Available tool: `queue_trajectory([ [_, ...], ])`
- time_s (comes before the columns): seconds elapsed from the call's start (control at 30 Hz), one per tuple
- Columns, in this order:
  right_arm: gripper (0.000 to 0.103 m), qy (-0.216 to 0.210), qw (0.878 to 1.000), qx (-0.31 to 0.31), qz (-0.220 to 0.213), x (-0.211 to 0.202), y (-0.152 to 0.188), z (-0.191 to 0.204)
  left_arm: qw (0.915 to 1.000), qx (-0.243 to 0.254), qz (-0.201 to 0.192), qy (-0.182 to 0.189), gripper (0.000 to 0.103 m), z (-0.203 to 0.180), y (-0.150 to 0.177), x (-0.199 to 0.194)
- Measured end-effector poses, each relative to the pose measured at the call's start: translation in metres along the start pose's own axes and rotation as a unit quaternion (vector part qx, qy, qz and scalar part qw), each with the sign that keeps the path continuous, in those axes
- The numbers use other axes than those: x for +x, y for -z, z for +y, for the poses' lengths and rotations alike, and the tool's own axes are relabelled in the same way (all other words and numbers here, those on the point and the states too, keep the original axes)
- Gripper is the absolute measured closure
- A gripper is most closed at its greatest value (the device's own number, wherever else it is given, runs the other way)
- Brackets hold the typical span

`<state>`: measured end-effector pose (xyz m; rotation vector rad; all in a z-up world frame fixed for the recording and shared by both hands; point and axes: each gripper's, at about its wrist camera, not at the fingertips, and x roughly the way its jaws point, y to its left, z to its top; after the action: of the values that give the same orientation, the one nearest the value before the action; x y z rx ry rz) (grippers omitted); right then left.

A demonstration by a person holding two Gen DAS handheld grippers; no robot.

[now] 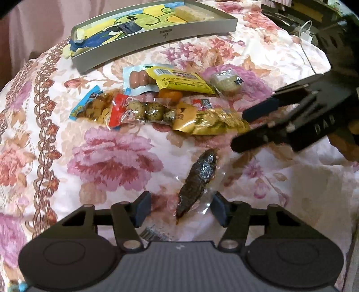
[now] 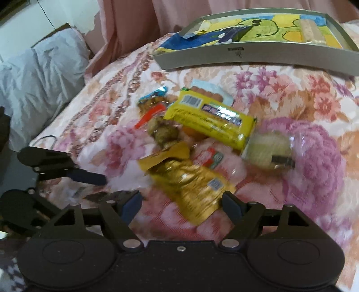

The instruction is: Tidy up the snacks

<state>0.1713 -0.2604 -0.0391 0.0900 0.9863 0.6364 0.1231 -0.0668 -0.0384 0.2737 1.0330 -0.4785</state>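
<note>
A dark brown snack in clear wrap (image 1: 197,182) lies on the floral cover between the fingers of my left gripper (image 1: 181,210). The pads stand apart from it, so the gripper is open. My right gripper (image 2: 181,205) is open over the near end of a gold packet (image 2: 190,186), its pads not pressing on it. The right gripper (image 1: 240,131) also shows beside the same gold packet (image 1: 211,121). Behind lies a heap: a yellow packet (image 2: 208,121), a round cake in clear wrap (image 2: 269,148), a sausage pack (image 1: 136,78) and quail eggs (image 1: 143,110).
A grey tray (image 1: 157,38) lined with cartoon paper sits at the far side of the floral cover and holds a pale wafer bar (image 1: 195,12). A grey pillow (image 2: 44,74) lies at the left and a pink curtain hangs behind. A white cable (image 1: 307,33) trails at the far right.
</note>
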Motion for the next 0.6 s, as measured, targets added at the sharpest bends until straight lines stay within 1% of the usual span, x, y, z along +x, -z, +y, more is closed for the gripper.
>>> queue_trajectory([
  [0.1, 0.023, 0.018, 1.000, -0.024, -0.002, -0.003, 0.006, 0.012, 1.0000, -0.003, 0.002, -0.004, 0.042, -0.003, 0.001, -0.004],
  [0.2, 0.023, 0.045, 0.998, -0.051, -0.017, -0.002, 0.005, 0.019, 0.9999, 0.006, 0.002, -0.011, 0.041, -0.004, -0.002, -0.004],
  [0.27, 0.023, 0.066, 0.994, -0.077, -0.028, 0.000, 0.003, 0.022, 0.9999, 0.009, 0.006, -0.011, 0.041, -0.004, -0.005, -0.001],
  [0.37, 0.023, 0.078, 0.991, -0.101, -0.034, 0.010, -0.001, 0.018, 0.9999, 0.009, 0.011, -0.010, 0.041, -0.002, -0.009, 0.006],
  [0.4, 0.023, 0.085, 0.990, -0.109, -0.035, 0.014, -0.003, 0.017, 0.9999, 0.007, 0.011, -0.008, 0.043, -0.001, -0.009, 0.008],
  [0.47, 0.023, 0.106, 0.985, -0.134, -0.038, 0.019, -0.005, 0.018, 0.9999, 0.003, 0.010, -0.007, 0.049, 0.001, -0.010, 0.010],
  [0.53, 0.023, 0.125, 0.978, -0.165, -0.041, 0.022, -0.006, 0.021, 0.9999, -0.005, 0.008, -0.005, 0.054, 0.004, -0.011, 0.011],
  [0.57, 0.023, 0.126, 0.975, -0.179, -0.045, 0.023, -0.006, 0.022, 0.9999, -0.011, 0.006, -0.004, 0.055, 0.006, -0.011, 0.010],
  [0.6, 0.023, 0.124, 0.973, -0.190, -0.048, 0.024, -0.007, 0.023, 0.9998, -0.017, 0.005, -0.004, 0.061, 0.007, -0.011, 0.009],
])
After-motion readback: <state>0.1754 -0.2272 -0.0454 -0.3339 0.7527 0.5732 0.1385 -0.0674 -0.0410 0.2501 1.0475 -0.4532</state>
